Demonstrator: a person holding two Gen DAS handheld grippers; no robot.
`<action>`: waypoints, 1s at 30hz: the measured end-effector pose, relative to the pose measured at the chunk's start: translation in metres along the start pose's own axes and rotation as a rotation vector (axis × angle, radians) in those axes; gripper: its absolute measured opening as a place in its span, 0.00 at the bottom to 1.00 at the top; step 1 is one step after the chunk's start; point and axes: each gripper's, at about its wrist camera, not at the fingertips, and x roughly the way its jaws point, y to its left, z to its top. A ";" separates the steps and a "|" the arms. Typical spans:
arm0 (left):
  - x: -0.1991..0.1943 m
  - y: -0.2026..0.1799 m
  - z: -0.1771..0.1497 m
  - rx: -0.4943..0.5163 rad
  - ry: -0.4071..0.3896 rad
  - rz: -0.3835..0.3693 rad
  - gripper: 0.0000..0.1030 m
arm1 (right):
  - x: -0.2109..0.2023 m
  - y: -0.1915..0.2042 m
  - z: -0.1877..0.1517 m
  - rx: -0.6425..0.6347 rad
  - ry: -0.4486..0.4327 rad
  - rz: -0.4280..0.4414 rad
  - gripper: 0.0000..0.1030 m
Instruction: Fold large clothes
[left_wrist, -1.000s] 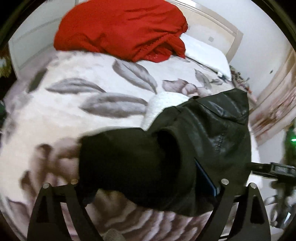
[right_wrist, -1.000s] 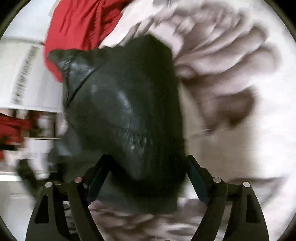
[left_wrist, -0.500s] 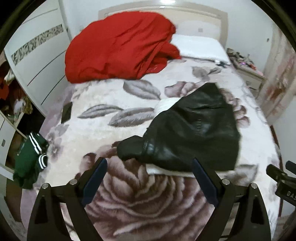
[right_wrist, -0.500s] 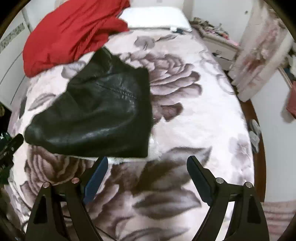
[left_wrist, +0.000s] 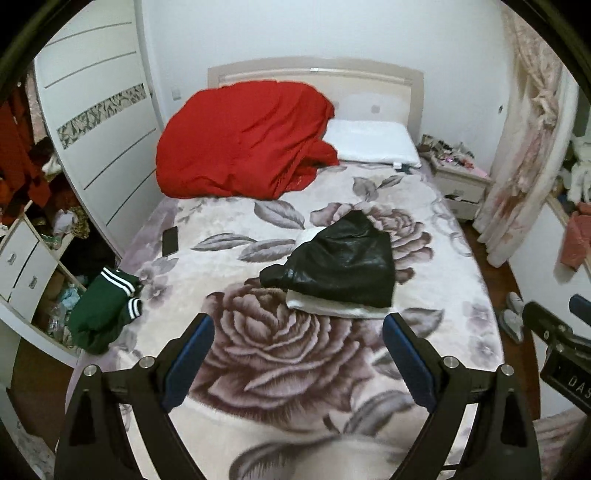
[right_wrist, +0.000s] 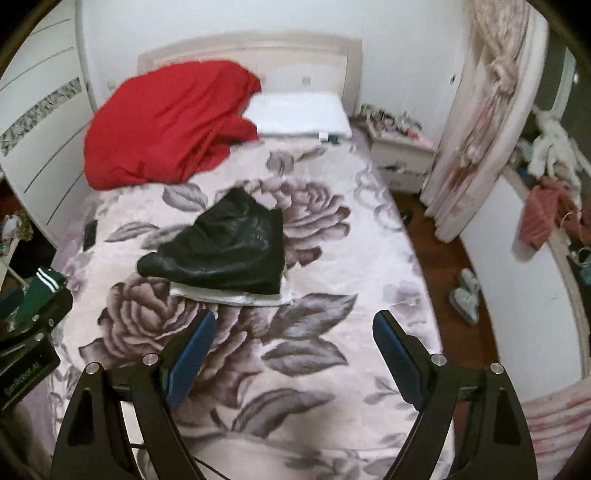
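Observation:
A folded black leather jacket (left_wrist: 343, 262) lies in the middle of the bed on a folded white garment (left_wrist: 332, 308). It also shows in the right wrist view (right_wrist: 225, 247), with the white garment (right_wrist: 229, 295) under it. My left gripper (left_wrist: 297, 332) is open and empty, held well back above the foot of the bed. My right gripper (right_wrist: 293, 326) is open and empty, also well back from the jacket. A green garment with white stripes (left_wrist: 103, 310) lies at the bed's left edge.
A red blanket (left_wrist: 243, 140) is heaped at the head of the bed beside a white pillow (left_wrist: 373, 142). A dark phone (left_wrist: 170, 240) lies on the floral bedspread (left_wrist: 277, 354). A wardrobe (left_wrist: 96, 122) stands left, a nightstand (left_wrist: 461, 181) and curtain (left_wrist: 524, 147) right.
Both grippers have let go of the black jacket and pulled back and up from the bed. The jacket now lies folded on the white garment.

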 end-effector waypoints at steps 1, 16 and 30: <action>-0.020 -0.001 -0.003 0.001 -0.004 0.003 0.90 | -0.024 -0.003 -0.004 0.001 -0.021 -0.002 0.86; -0.180 0.008 -0.037 -0.046 -0.118 0.043 0.90 | -0.239 -0.039 -0.056 -0.014 -0.167 0.047 0.86; -0.221 0.017 -0.042 -0.086 -0.101 0.068 0.93 | -0.317 -0.043 -0.075 -0.059 -0.234 0.090 0.91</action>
